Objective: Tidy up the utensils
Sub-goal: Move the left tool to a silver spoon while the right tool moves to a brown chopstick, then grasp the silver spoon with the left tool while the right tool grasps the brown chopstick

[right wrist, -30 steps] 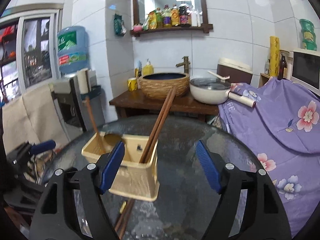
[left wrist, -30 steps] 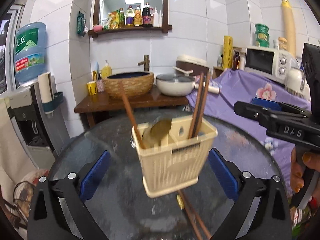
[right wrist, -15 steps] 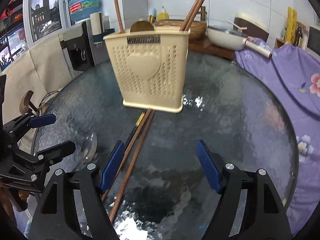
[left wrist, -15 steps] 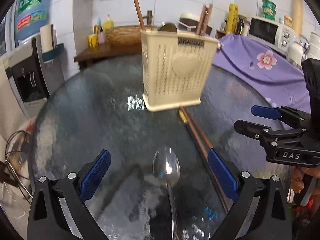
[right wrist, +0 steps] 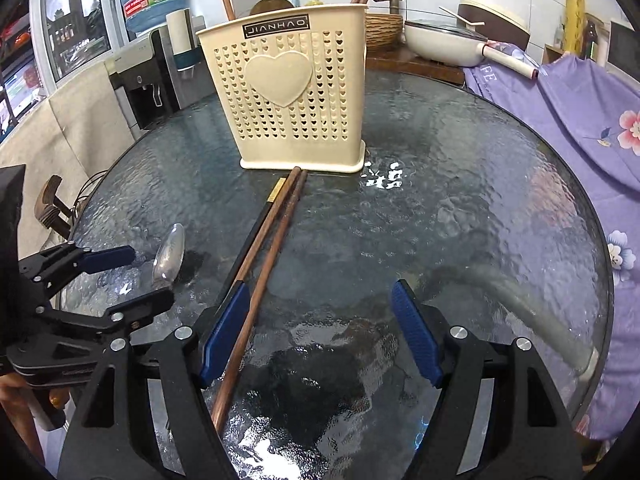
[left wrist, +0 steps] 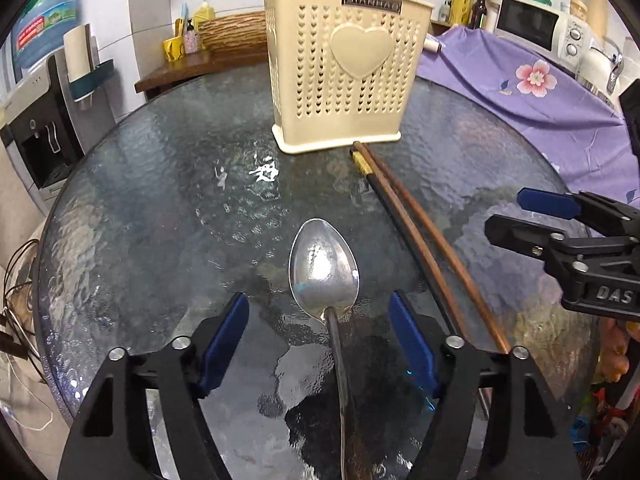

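Spoon (left wrist: 324, 268) lay on glass table (left wrist: 160, 208) in left wrist view, bowl up, handle running back toward camera btwn the spread blue pads of left gripper (left wrist: 319, 340); pads stood either side of spoon's neck, w/ gaps, not touching it. Cream utensil holder (left wrist: 340, 68) w/ heart emblem stood upright farther back, brown chopstick ends and a rounded utensil top sticking out its rim. Loose chopsticks (left wrist: 416, 240), brown and one dark w/ gold band, lay diagonally on the glass, tips at holder's base, just right of spoon. Right gripper (left wrist: 560, 220) seen at frame's right edge, its fingers apart, holding nothing. Right wrist view: right gripper (right wrist: 320, 332) spread wide over the glass; its left pad (right wrist: 226, 332) sat just beside the brown chopsticks (right wrist: 264, 252), contact unclear. Holder (right wrist: 292, 92) straight ahead, label JIANHAO. Spoon (right wrist: 170, 256) at left, near left gripper (right wrist: 120, 276), fingers apart. Purple floral cloth (right wrist: 560, 112) at right.
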Available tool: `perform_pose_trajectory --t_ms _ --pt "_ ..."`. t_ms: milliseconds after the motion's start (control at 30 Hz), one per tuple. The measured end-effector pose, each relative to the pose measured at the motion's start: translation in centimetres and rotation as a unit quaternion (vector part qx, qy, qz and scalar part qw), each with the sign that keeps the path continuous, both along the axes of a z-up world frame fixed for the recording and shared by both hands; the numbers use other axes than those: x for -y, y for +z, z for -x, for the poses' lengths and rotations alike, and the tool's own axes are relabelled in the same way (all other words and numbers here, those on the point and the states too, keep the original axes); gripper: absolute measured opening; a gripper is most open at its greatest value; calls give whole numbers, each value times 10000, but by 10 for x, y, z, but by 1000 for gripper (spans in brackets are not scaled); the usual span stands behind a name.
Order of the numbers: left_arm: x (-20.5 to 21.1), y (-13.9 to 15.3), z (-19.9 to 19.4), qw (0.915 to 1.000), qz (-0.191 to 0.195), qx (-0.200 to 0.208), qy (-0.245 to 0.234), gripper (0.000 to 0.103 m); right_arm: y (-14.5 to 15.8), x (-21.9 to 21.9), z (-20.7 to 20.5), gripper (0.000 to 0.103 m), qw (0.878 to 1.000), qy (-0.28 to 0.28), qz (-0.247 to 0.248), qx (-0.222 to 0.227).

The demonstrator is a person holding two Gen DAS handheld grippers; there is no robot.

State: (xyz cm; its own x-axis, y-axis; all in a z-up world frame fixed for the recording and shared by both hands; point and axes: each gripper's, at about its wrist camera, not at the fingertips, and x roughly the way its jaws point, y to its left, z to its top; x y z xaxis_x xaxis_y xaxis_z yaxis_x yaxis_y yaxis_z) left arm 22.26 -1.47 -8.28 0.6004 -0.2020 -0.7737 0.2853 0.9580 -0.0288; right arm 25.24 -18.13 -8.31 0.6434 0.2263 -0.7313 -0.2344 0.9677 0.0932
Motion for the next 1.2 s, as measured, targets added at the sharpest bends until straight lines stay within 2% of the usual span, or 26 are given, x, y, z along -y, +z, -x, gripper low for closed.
perform_pose_trajectory --t_ms 133,200,300,433,600,700,933,1100,1200 --pt "5 0 -4 10000 -16 30 28 62 0 -2 0 73 10000 40 69 -10" --pt "7 0 -7 10000 -17 35 48 54 -1 -3 -1 73 10000 32 58 -29" --pt "7 2 -12 9999 79 11 92 47 0 -4 0 68 9999 73 7 -71" --pt "6 3 -16 9999 82 29 149 37 2 -11 12 68 9997 238 22 -62" --pt "5 3 -18 9998 116 41 169 37 -5 -19 18 67 9995 278 100 -73" --pt "5 3 -19 9998 129 39 161 37 -10 -21 9 63 9995 244 31 -176" --pt "2 3 -18 9997 148 33 172 37 -21 -31 -12 51 9991 163 262 -296" --pt "0 2 -18 9997 141 42 180 37 -22 -35 -25 48 9988 115 357 -323" --pt "0 2 -18 9997 146 49 177 37 -22 -44 -38 40 9980 174 506 -327"
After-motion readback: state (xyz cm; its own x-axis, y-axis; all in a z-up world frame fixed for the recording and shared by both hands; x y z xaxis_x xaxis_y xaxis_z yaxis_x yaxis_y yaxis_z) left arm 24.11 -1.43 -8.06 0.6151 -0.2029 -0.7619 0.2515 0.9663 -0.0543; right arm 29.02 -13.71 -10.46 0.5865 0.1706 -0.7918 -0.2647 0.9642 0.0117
